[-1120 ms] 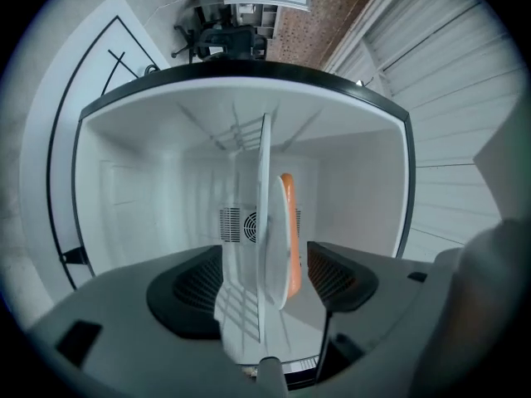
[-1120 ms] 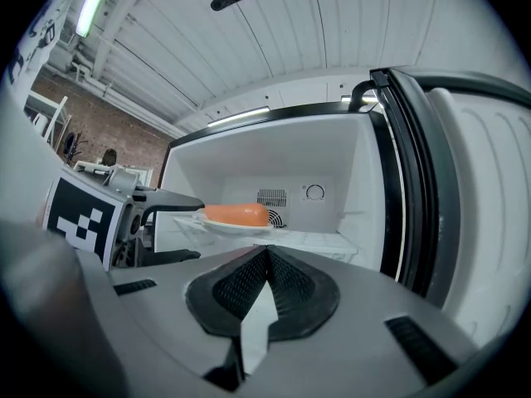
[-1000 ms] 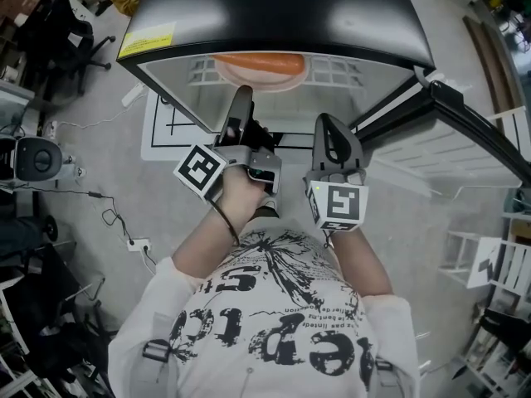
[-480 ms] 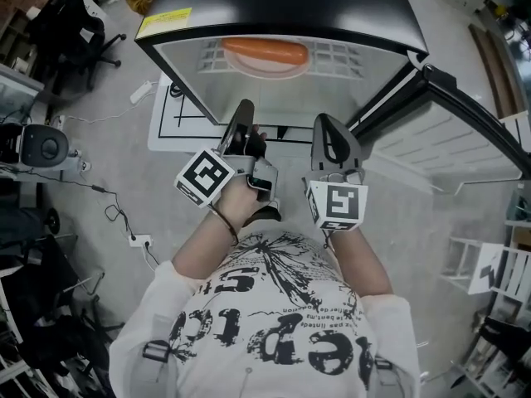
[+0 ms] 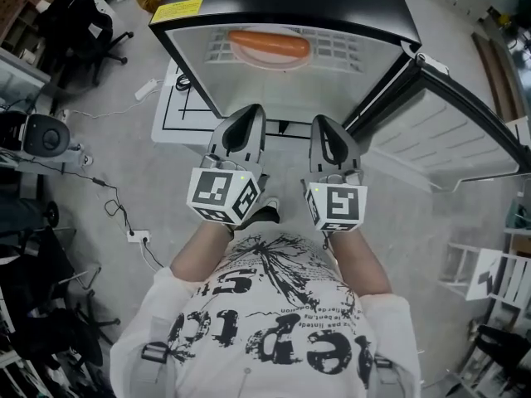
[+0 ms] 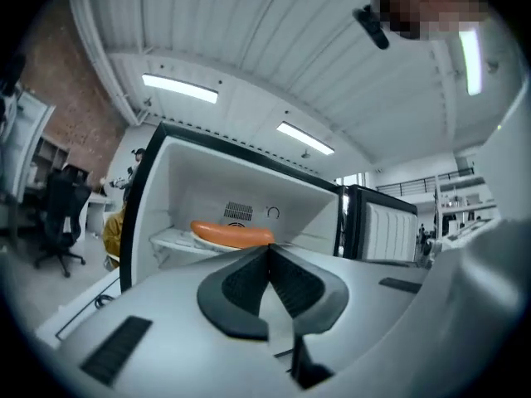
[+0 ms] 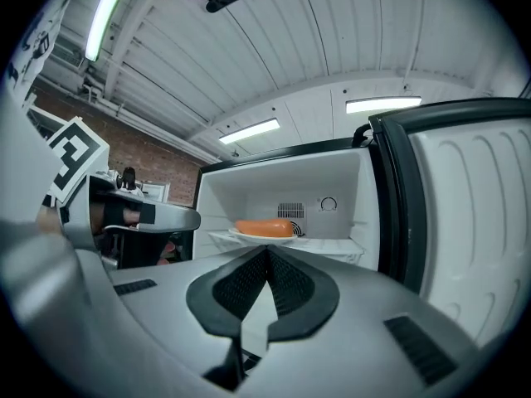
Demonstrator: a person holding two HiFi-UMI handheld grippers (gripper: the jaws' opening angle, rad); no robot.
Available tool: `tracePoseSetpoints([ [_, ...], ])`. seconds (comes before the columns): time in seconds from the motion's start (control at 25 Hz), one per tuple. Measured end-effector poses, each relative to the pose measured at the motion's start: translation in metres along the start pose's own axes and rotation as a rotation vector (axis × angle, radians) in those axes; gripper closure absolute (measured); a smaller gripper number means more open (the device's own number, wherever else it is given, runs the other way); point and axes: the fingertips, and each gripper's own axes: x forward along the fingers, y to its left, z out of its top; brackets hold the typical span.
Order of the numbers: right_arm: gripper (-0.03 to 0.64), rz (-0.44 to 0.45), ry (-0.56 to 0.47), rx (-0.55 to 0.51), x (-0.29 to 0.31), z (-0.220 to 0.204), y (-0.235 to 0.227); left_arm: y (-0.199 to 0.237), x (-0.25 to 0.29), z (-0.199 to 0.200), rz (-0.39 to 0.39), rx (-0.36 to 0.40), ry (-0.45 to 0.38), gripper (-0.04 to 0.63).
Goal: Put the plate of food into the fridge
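The fridge (image 5: 282, 7) stands open in front of me. On its white wire shelf (image 5: 336, 50) lies a white plate (image 5: 249, 54) with a long orange sausage (image 5: 270, 45). The same sausage (image 6: 232, 233) (image 7: 264, 226) shows in both gripper views, on the plate (image 7: 262, 238). My left gripper (image 5: 251, 109) and right gripper (image 5: 325, 121) are side by side below the fridge opening, well short of the shelf. Both are shut with nothing between the fingers, as the left gripper view (image 6: 267, 251) and the right gripper view (image 7: 267, 252) show.
The fridge door (image 5: 452, 127) (image 7: 465, 222) hangs open to the right. A white board with black lines (image 5: 178, 110) lies on the floor left of the fridge, with cables (image 5: 116, 214) and an office chair (image 5: 79, 23) beyond. White racks (image 5: 498, 272) stand at the right.
The left gripper has rolled from a tilted pose to level beside the right one, and its jaws have shut empty. The right gripper has stayed put.
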Motion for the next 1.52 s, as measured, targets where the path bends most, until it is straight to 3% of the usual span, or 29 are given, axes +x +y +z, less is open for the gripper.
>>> tracePoseSetpoints([
  [0.12,0.615,0.011,0.0,0.0,-0.002,0.002,0.005,-0.009,-0.005,-0.003,-0.011,0.074,0.014,0.588],
  [0.36,0.615,0.034,-0.001,0.012,-0.007,0.004,0.017,-0.01,-0.011,-0.015,0.023,0.121,0.019,0.588],
  [0.6,0.615,0.063,-0.002,0.002,-0.005,0.009,0.024,-0.013,-0.014,-0.011,0.006,0.147,-0.005,0.588],
  [1.2,0.615,0.081,-0.029,-0.075,-0.005,0.02,0.039,-0.022,-0.015,-0.004,-0.06,0.192,-0.031,0.588],
  [1.52,0.615,0.077,-0.034,-0.055,-0.005,0.021,0.043,-0.015,-0.02,-0.005,-0.053,0.152,-0.031,0.588],
])
